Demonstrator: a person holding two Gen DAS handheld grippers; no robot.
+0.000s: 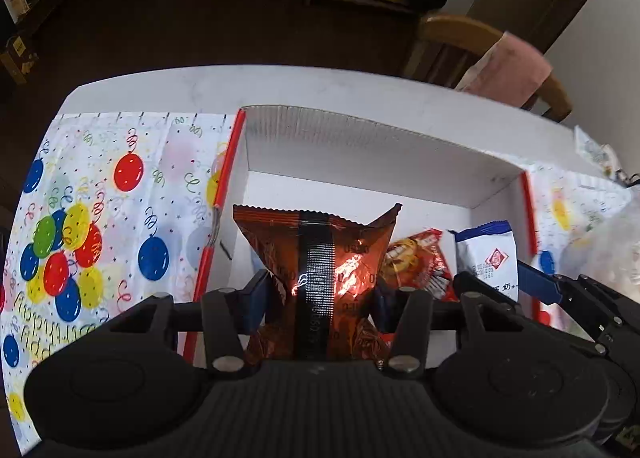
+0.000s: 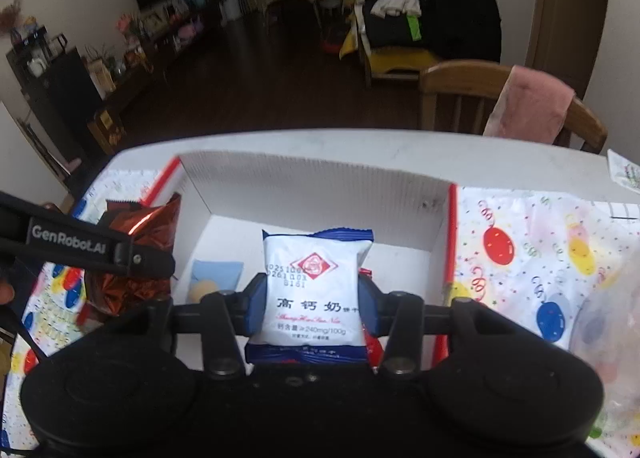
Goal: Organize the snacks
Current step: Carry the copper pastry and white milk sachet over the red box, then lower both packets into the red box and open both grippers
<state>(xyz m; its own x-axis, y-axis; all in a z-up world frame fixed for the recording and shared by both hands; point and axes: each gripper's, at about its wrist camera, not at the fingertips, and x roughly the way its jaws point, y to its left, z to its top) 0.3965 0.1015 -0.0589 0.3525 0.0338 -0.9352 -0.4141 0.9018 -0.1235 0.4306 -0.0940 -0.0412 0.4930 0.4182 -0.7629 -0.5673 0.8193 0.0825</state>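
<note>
My left gripper [image 1: 320, 294] is shut on a shiny red-brown foil snack packet [image 1: 320, 254] and holds it over the near left part of the white cardboard box [image 1: 360, 149]. My right gripper [image 2: 314, 304] is shut on a white and blue biscuit packet [image 2: 316, 282] over the middle of the same box [image 2: 320, 185]. That packet also shows in the left wrist view [image 1: 486, 254]. A red snack packet [image 1: 420, 262] lies in the box. The foil packet [image 2: 140, 254] and the left gripper show at the left of the right wrist view.
The box stands on a balloon-print tablecloth [image 1: 100, 217] on a white table [image 1: 280, 81]. A light blue packet [image 2: 216, 274] lies on the box floor. A clear plastic bag [image 2: 608, 322] lies at the right. A wooden chair [image 2: 480, 97] with a pink cloth stands behind the table.
</note>
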